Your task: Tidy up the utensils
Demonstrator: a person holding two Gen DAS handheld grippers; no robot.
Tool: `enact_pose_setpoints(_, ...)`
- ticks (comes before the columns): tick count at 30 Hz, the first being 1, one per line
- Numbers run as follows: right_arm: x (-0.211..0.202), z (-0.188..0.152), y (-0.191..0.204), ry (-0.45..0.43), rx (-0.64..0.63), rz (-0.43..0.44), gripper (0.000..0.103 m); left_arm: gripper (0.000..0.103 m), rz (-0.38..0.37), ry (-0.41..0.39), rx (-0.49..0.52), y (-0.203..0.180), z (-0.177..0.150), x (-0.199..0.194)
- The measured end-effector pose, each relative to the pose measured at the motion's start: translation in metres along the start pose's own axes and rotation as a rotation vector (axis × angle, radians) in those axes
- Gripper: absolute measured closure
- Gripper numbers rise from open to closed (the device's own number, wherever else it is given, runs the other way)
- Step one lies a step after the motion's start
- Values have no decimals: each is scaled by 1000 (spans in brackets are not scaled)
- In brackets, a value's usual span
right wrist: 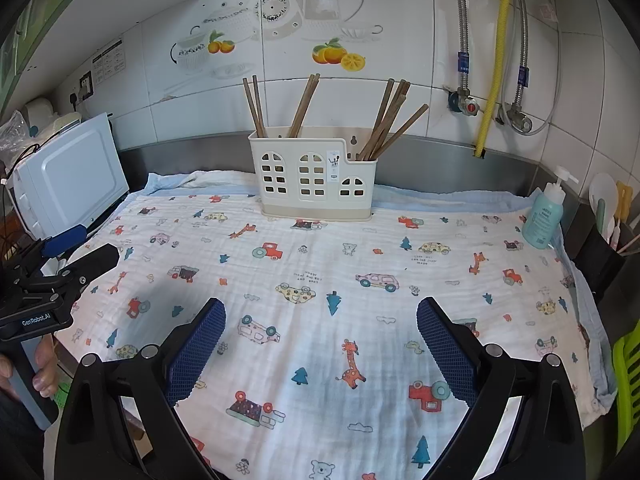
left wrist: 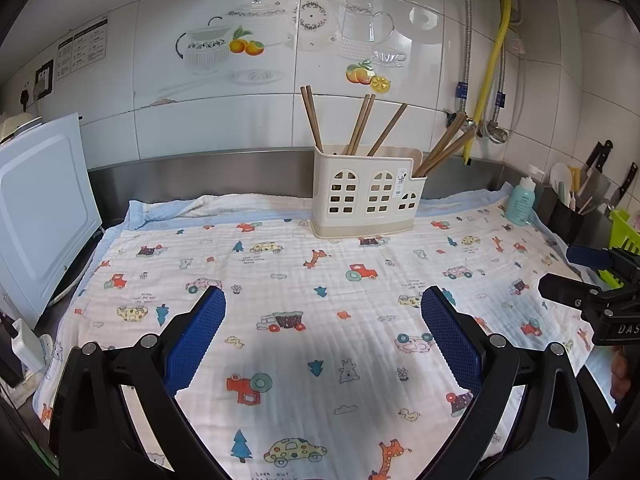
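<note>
Both grippers hang above the counter (right wrist: 472, 148), which is covered by a white cloth (left wrist: 320, 264) printed with cars, giraffes and trees. The left gripper (left wrist: 323, 340) has its blue-padded fingers (left wrist: 196, 340) spread wide apart with nothing between them, only cloth showing in the gap; the right gripper (right wrist: 320, 350) is released in the same way, its fingers (right wrist: 446, 350) parted and bare. Each gripper shows at the edge of the other's view, also parted. The cream utensil holder (left wrist: 366, 196) stands upright at the back of the cloth, close to the steel backsplash, with window-shaped cutouts along its front. Wooden chopsticks (left wrist: 312, 118) stand in it in separate compartments: a pair leaning left at the left end, a few in the middle, and a larger bunch (right wrist: 390, 120) fanning out to the right from the lower right-hand compartment. All of them sit well apart from both grippers. A teal pump bottle (right wrist: 544, 216) stands at the cloth's right edge, and a white microwave (right wrist: 68, 176) sits off the cloth on the left. A black pot of kitchen tools (left wrist: 566, 220) stands beyond the bottle on the right
</note>
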State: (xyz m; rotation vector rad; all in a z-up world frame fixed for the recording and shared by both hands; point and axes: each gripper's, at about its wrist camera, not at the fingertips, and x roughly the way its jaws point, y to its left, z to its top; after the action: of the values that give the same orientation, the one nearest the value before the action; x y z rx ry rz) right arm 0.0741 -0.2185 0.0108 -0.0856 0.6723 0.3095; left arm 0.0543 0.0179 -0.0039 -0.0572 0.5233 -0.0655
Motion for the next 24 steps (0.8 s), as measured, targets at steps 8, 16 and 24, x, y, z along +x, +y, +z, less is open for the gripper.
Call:
enact_pose_setpoints(8,2,-1,-2,2,3,0,10,5,0,0,2,-1,0,0)
enact_pose_setpoints(16,2,-1,-2,3,0,-1,10,5,1,-1,5,-1,0,1)
enact_pose_setpoints(24,3,-2,-2,4,1,-2,10,5,3,-2,5,-2,1,2)
